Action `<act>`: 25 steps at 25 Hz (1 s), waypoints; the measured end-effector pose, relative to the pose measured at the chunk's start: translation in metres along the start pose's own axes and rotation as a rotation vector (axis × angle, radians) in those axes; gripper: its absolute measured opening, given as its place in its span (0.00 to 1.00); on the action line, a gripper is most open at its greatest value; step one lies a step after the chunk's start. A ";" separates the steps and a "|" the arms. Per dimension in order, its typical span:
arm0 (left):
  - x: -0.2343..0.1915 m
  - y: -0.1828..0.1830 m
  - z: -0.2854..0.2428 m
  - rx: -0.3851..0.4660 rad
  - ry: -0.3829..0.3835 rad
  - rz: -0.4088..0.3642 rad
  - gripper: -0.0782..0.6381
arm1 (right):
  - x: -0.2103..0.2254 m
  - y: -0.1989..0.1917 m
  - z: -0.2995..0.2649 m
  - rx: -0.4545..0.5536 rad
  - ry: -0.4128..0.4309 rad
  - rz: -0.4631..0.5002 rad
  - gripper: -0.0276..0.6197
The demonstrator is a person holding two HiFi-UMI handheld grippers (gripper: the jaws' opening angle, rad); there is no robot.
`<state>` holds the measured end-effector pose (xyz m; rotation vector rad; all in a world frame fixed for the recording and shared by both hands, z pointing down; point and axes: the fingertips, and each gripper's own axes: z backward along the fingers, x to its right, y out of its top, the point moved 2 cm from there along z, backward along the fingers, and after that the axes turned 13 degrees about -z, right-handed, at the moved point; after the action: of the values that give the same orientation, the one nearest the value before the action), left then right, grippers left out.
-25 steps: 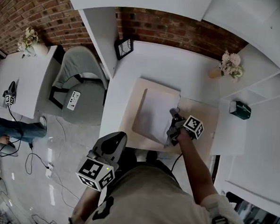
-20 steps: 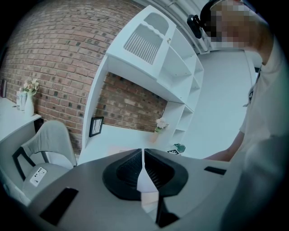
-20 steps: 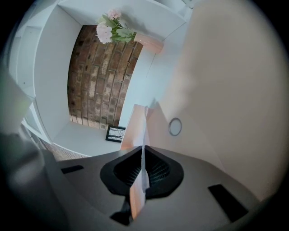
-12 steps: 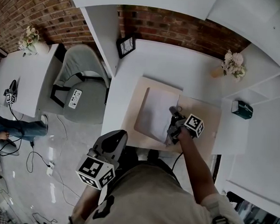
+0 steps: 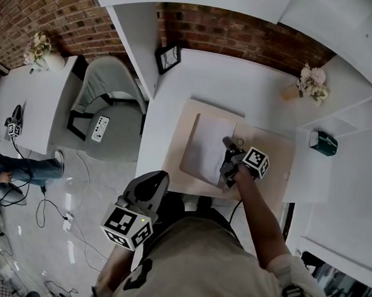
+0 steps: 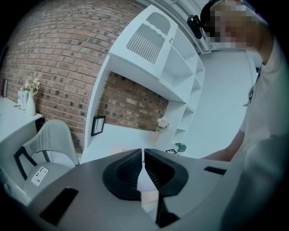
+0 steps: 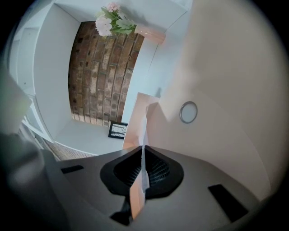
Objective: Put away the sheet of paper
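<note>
Head view: right tongs (image 5: 228, 158) are gripping the right edge of the sheet of paper (image 5: 205, 149). The sheet is lying over the left part of a tan mat (image 5: 271, 150) on the white table (image 5: 221, 84). Left tongs (image 5: 151, 185) are hanging off the table's near left corner, above the floor, well apart from the sheet.

Left gripper view: left tongs (image 6: 143, 157) are sitting closed, jaws together with nothing between them.

Right gripper view: right tongs (image 7: 143, 169) are clamping the sheet of paper (image 7: 144, 128). It is showing edge-on and running away from the jaws over the tan mat (image 7: 216, 90), left of a round grommet (image 7: 188, 112).
</note>
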<state>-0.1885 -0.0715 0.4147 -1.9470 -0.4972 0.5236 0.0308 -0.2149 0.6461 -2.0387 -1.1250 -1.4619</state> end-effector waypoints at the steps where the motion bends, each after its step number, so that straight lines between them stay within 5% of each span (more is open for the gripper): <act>1: 0.000 0.000 0.000 -0.001 0.000 0.001 0.15 | 0.000 -0.001 -0.001 -0.001 -0.001 0.001 0.09; 25: -0.005 -0.005 0.001 -0.011 0.002 0.020 0.15 | -0.007 -0.011 -0.017 -0.034 0.011 0.007 0.09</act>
<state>-0.1941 -0.0715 0.4198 -1.9648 -0.4809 0.5326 0.0108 -0.2226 0.6451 -2.0530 -1.0946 -1.4974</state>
